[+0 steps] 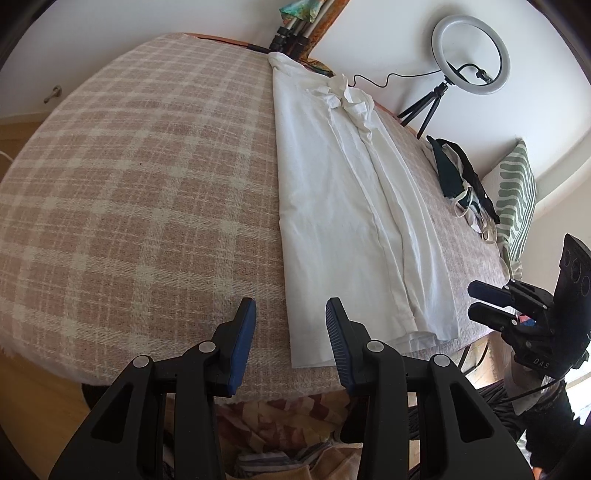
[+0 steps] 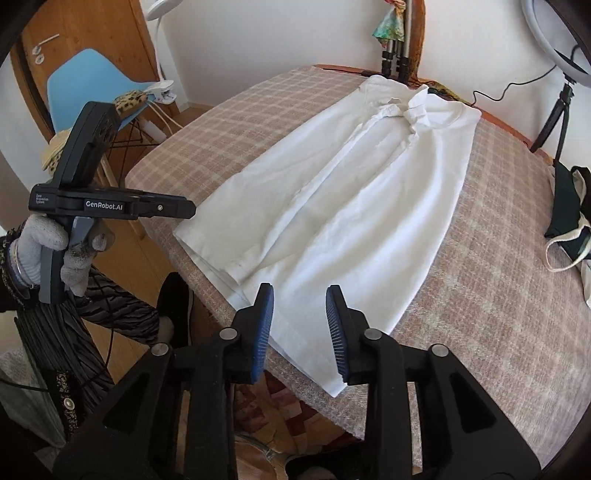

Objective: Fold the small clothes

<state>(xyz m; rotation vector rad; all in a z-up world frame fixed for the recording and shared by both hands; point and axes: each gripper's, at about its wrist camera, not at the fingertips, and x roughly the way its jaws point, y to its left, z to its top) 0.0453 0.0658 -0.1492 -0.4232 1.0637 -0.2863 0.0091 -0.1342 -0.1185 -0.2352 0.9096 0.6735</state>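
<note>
A white shirt (image 1: 343, 206) lies lengthwise on the plaid blanket (image 1: 147, 184), its sides folded in and its collar at the far end. My left gripper (image 1: 290, 314) hovers open over the blanket just left of the shirt's near hem, nothing between its fingers. My right gripper (image 2: 299, 306) is open above the near hem of the shirt (image 2: 351, 206); fabric shows between the pads, but they do not press it. The left wrist view shows the right gripper (image 1: 487, 304) off the bed's right corner. The left gripper (image 2: 190, 211) appears side-on in a gloved hand (image 2: 44, 236).
A dark garment pile (image 1: 458, 173) and a green-striped pillow (image 1: 513, 199) lie at the blanket's right side. A ring light on a tripod (image 1: 469, 59) stands behind. A blue chair (image 2: 85, 85) and a wooden door (image 2: 92, 33) are off to the left.
</note>
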